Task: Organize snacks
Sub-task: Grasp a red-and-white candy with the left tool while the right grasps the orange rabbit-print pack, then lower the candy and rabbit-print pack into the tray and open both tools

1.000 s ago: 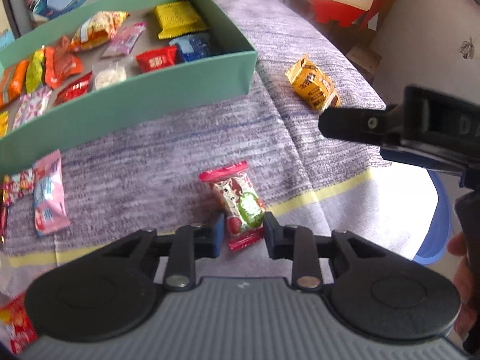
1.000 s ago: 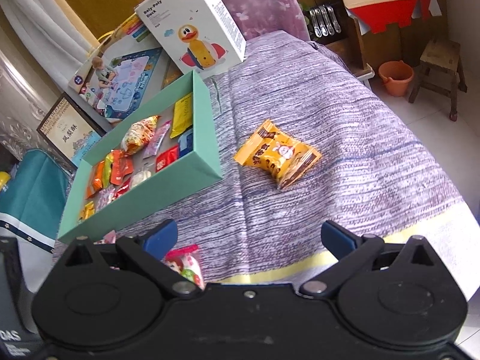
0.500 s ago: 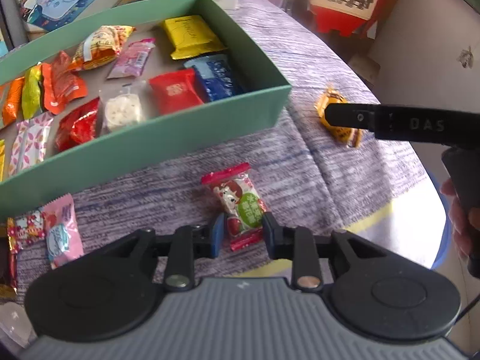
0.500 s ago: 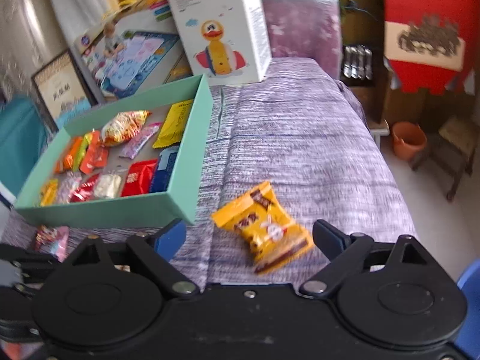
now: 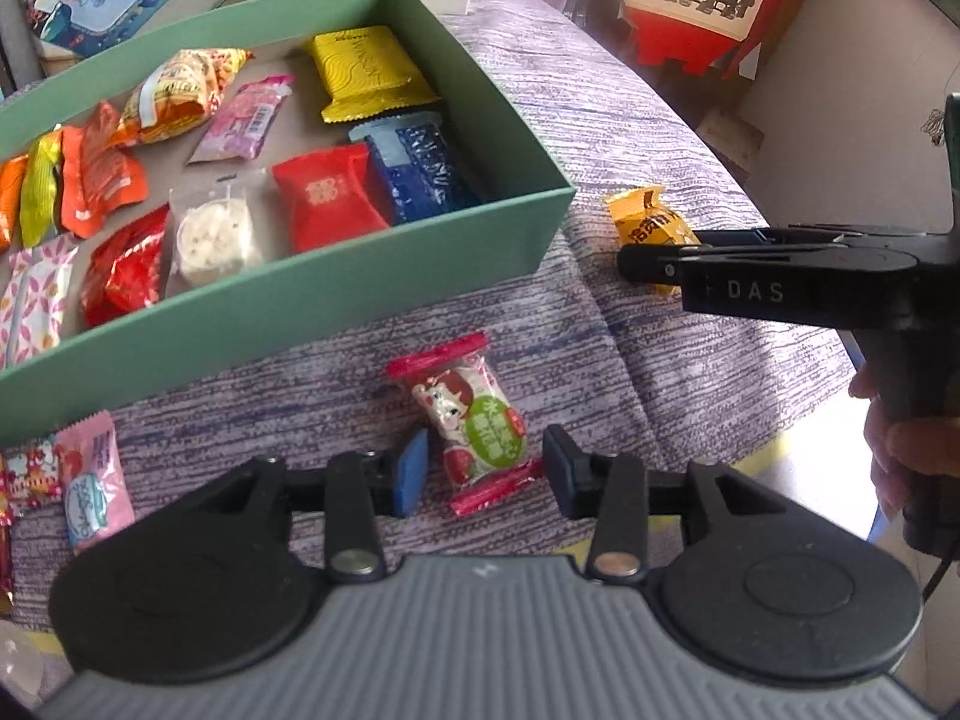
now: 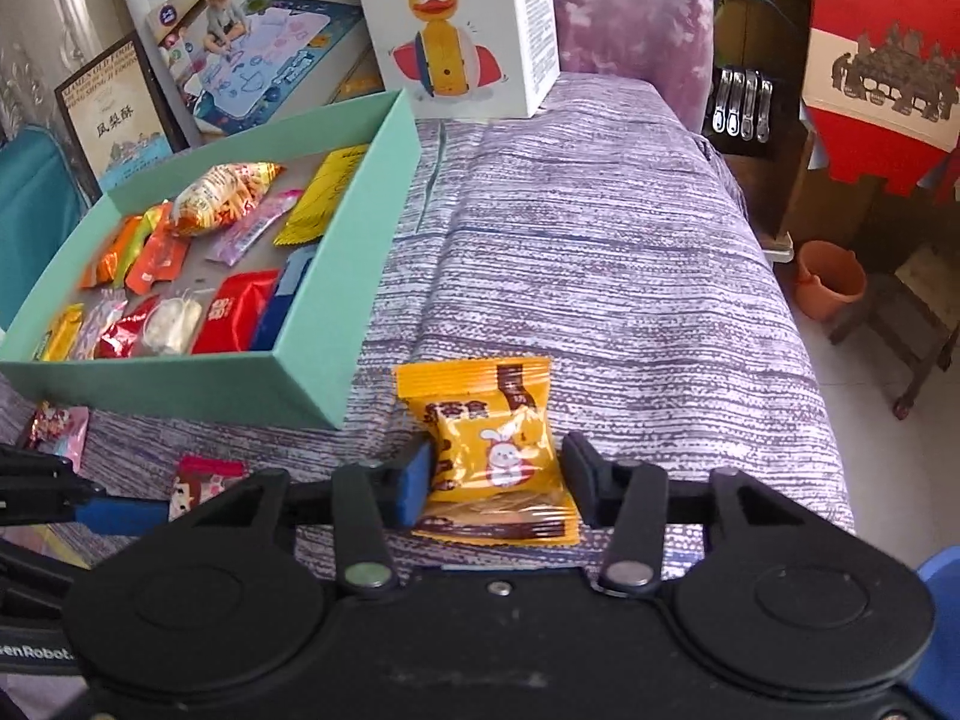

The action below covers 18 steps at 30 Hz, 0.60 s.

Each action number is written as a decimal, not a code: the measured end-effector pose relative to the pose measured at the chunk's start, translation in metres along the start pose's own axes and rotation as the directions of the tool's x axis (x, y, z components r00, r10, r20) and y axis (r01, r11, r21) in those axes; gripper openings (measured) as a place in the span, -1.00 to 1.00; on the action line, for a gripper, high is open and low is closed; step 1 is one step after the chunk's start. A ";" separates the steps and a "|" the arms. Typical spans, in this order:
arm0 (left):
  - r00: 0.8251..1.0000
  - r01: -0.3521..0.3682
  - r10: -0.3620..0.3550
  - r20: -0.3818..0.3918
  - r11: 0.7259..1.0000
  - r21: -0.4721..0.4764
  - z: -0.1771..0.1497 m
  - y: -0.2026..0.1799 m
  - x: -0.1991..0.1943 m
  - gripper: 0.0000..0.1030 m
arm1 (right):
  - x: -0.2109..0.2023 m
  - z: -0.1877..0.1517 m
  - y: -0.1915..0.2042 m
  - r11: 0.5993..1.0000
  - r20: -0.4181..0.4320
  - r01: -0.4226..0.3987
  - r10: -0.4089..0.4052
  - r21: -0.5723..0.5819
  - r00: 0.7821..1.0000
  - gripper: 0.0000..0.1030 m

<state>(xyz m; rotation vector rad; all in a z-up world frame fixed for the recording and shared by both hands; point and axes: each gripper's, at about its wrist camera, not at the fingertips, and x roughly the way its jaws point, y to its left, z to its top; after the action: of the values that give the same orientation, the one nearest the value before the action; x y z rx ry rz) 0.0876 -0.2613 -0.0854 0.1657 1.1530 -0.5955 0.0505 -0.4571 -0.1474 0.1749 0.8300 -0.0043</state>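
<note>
A green box (image 5: 384, 294) holds several snack packets on the purple cloth. In the left wrist view my left gripper (image 5: 485, 471) is open, its fingers either side of a red-and-green candy packet (image 5: 471, 423) lying on the cloth in front of the box. In the right wrist view my right gripper (image 6: 495, 483) has its fingers close against both sides of an orange rabbit snack packet (image 6: 489, 447) that rests on the cloth right of the box (image 6: 336, 324). The right gripper also shows in the left wrist view (image 5: 750, 285), over that orange packet (image 5: 645, 222).
Pink packets (image 5: 90, 489) lie on the cloth left of the candy. A duck toy carton (image 6: 447, 24) and picture boxes stand behind the green box. The cloth's edge drops off to the right, with an orange bucket (image 6: 831, 279) and stool on the floor.
My left gripper's fingers have spread apart from the candy packet. My right gripper has moved down to the orange packet and narrowed around it.
</note>
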 end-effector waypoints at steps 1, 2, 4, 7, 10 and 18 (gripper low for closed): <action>1.000 0.007 -0.007 -0.001 1.000 -0.006 0.001 0.000 0.000 -0.09 | 0.000 0.001 0.000 1.000 -0.002 -0.001 0.001 0.004 1.000 -0.12; 1.000 0.012 -0.012 0.001 1.000 -0.011 0.001 0.000 -0.001 -0.09 | 0.000 0.001 0.000 1.000 -0.002 0.000 0.000 0.007 1.000 -0.14; 1.000 0.004 -0.003 0.007 1.000 -0.014 0.003 -0.001 -0.002 -0.09 | -0.001 0.001 0.001 1.000 -0.003 0.007 -0.007 0.016 1.000 -0.22; 1.000 -0.008 0.009 0.016 1.000 -0.026 0.007 -0.002 0.001 -0.13 | -0.004 0.000 0.000 0.997 -0.003 0.006 -0.006 0.070 1.000 -0.26; 0.999 -0.039 0.040 0.031 0.999 -0.023 0.006 -0.003 0.004 -0.44 | -0.010 -0.004 -0.001 0.994 0.001 -0.004 0.004 0.107 1.000 -0.27; 0.998 -0.031 0.031 0.051 1.000 0.000 -0.003 -0.002 -0.008 -0.49 | -0.031 -0.012 0.002 0.990 0.018 0.001 -0.004 0.143 1.000 -0.27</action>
<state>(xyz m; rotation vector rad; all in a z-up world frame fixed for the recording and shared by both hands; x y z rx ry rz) 0.0821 -0.2585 -0.0794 0.1676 1.0991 -0.5695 0.0213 -0.4554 -0.1325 0.3086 0.8120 -0.0679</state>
